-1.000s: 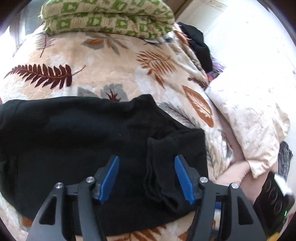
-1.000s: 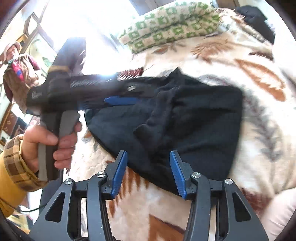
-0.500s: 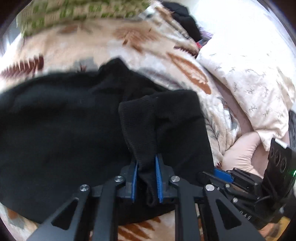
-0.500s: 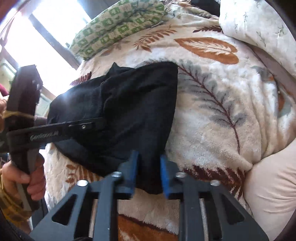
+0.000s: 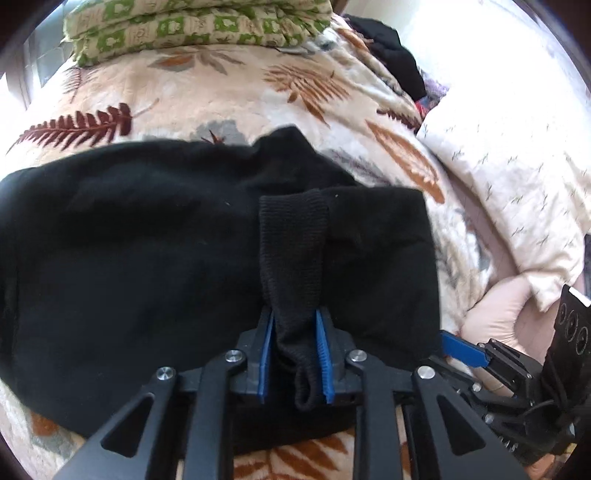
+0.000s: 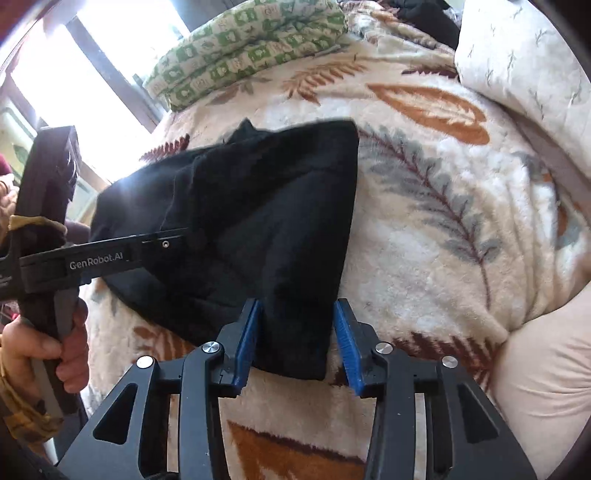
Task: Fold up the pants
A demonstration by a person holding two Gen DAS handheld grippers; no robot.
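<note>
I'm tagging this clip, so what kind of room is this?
Most likely a bedroom: the black pants lie on a bed under a leaf-print blanket, with a pillow beside it and a folded green-checked quilt at the far end.

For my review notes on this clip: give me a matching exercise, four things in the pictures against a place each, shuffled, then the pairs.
Things:
1. cuff
2. pants
3. green quilt
4. pillow

Places:
A. spread on the leaf blanket
B. far end of the bed
C. between the left gripper's pads
D. right edge of the bed

Pairs: 1-C, 2-A, 3-B, 4-D
</note>
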